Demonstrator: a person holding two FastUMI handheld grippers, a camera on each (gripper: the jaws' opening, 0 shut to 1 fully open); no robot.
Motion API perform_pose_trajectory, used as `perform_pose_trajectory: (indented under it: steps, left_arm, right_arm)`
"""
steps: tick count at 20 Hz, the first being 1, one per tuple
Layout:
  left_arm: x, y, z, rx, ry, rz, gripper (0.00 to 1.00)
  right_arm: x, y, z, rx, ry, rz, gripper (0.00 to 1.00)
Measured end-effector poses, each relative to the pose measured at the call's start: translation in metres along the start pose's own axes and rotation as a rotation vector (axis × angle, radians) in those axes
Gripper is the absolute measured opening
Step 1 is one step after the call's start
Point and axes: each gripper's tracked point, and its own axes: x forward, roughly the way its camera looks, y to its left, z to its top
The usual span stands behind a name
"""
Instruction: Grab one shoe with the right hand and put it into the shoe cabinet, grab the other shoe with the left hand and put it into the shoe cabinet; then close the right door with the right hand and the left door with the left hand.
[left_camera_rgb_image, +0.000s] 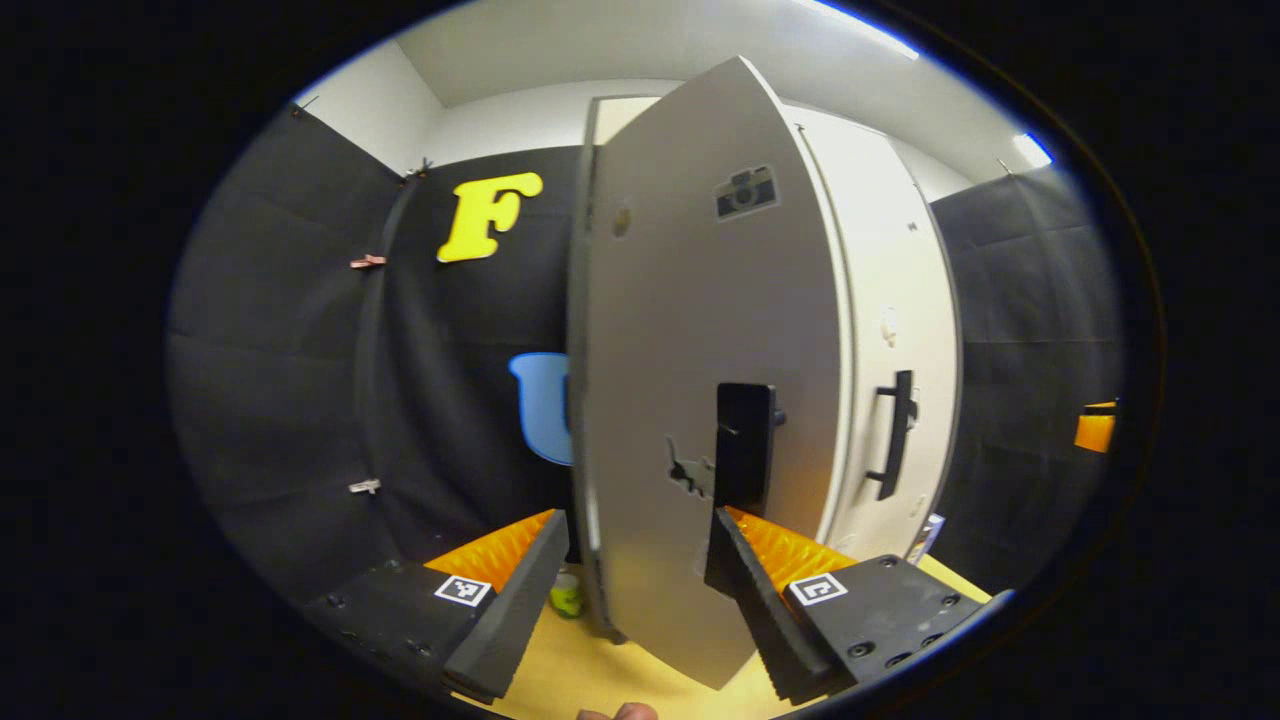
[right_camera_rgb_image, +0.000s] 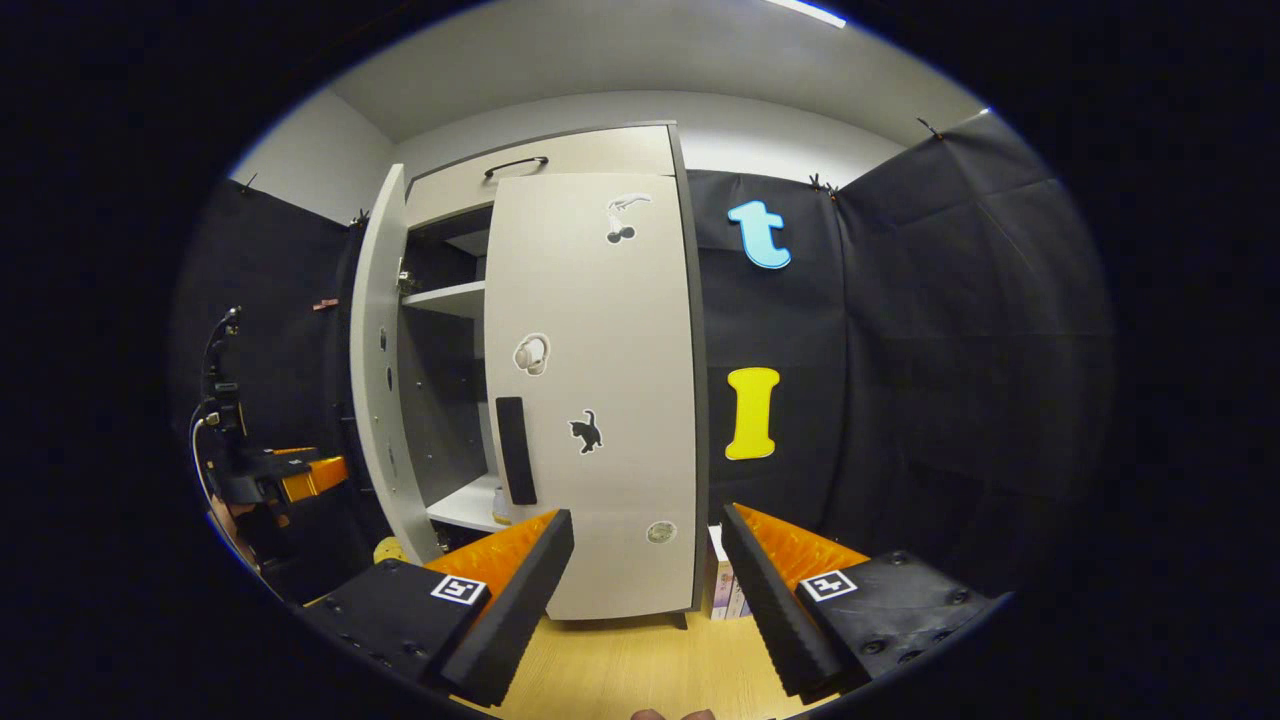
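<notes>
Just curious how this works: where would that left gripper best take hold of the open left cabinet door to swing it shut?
Probably the left door's free edge beside its black handle. The left gripper already straddles that thin upright panel edge-on; coming straight on, its open fingers fit either face.

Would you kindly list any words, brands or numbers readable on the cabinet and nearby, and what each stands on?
No readable words or numbers.
Left door: camera sticker, picture only.
Right door: headphones sticker and cat sticker, pictures only.
Square marker: pattern, no letters.
Box beside the cabinet: print too small to read.
</notes>
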Motion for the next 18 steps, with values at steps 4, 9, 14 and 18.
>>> perform_pose_trajectory:
  steps: [4,9,14,18]
  left_arm:
    - [-0.004,-0.028,0.000,-0.010,0.005,0.000,0.99]
    - [-0.024,-0.045,-0.004,-0.051,0.021,-0.009,0.99]
    - [-0.055,-0.047,0.005,-0.058,-0.004,-0.016,0.94]
    - [-0.077,-0.043,0.012,-0.050,-0.014,-0.025,0.96]
  right_arm:
    - [-0.002,-0.010,0.000,0.016,-0.001,0.001,0.98]
    - [-0.002,-0.009,-0.003,0.025,0.002,0.014,0.98]
    - [-0.009,0.000,-0.001,0.021,-0.003,0.029,0.98]
    - [-0.016,0.009,0.003,0.007,-0.016,0.029,0.98]
